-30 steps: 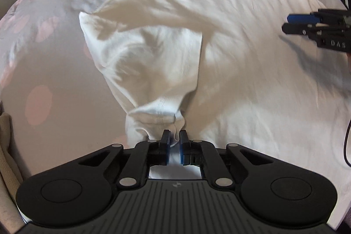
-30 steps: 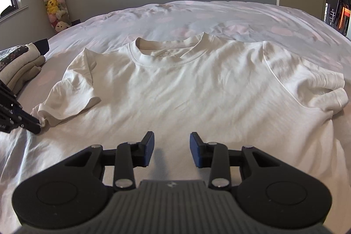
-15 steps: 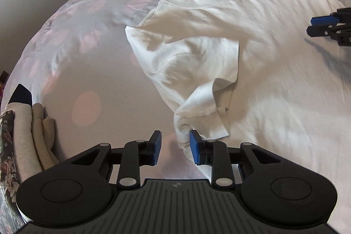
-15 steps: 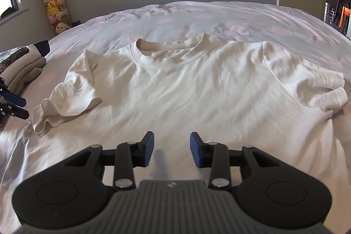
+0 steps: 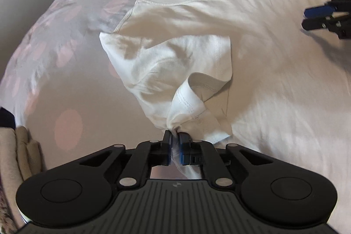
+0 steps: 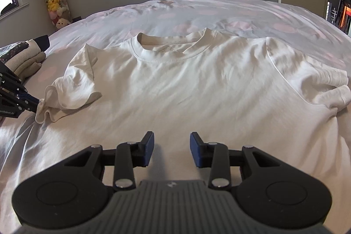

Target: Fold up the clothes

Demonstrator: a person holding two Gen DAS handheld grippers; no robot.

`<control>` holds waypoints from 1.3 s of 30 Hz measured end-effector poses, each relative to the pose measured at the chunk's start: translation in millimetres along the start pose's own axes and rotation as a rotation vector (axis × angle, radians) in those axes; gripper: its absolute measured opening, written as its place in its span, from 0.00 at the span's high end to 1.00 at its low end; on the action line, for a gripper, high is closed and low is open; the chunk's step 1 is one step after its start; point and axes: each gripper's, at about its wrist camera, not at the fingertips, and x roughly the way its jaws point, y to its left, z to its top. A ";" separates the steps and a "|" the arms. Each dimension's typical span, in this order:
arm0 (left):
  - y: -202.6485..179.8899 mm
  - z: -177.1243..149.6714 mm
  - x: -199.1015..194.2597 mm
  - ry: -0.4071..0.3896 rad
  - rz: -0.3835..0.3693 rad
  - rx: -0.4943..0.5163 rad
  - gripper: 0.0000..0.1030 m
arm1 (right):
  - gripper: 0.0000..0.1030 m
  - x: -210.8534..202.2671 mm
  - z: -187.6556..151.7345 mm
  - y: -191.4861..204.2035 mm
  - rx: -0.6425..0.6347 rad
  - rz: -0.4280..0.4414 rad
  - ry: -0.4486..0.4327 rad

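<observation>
A white T-shirt (image 6: pixel 186 84) lies face up and spread flat on the bed, collar towards the far wall. Its left sleeve (image 5: pixel 166 71) is crumpled, with the hem bunched at the tip. My left gripper (image 5: pixel 174 135) is closing its jaws on that bunched sleeve hem (image 5: pixel 186 111), and fabric is pinched between the blue pads. In the right wrist view the left gripper (image 6: pixel 33 100) comes in from the left edge, touching the sleeve's tip. My right gripper (image 6: pixel 171 139) hovers open over the shirt's lower middle, nothing between its fingers.
The pale bedcover (image 6: pixel 197 12) with pink dots spreads beyond the shirt. A stack of folded clothes (image 6: pixel 24 60) sits at the bed's left edge. A tall column of plush toys (image 6: pixel 53 3) stands in the far left corner. A doorway opens at the right.
The left gripper let go of the sleeve, opened and drew back, then closed again on the bunched hem. The sleeve's tip has shifted. The right gripper has not moved.
</observation>
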 end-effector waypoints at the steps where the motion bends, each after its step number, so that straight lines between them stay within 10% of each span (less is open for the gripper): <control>1: -1.5 -3.1 -3.3 -0.001 0.015 0.019 0.97 | 0.62 -0.1 -0.3 -0.2 0.000 0.000 0.001; 17: 5.0 -46.3 1.9 0.185 0.116 0.181 0.97 | 0.62 0.7 2.0 -4.6 0.018 -0.012 0.002; 22: 37.9 -30.2 -13.3 0.085 0.132 -0.012 0.96 | 0.61 2.2 1.2 -1.3 0.007 -0.022 0.007; 31: 80.8 58.2 3.7 -0.102 0.058 -0.331 0.60 | 0.61 3.9 0.1 -3.6 0.003 -0.040 0.008; 39: 122.1 118.3 51.3 -0.007 0.093 -0.538 0.59 | 0.61 8.7 0.2 -5.5 -0.002 -0.042 0.007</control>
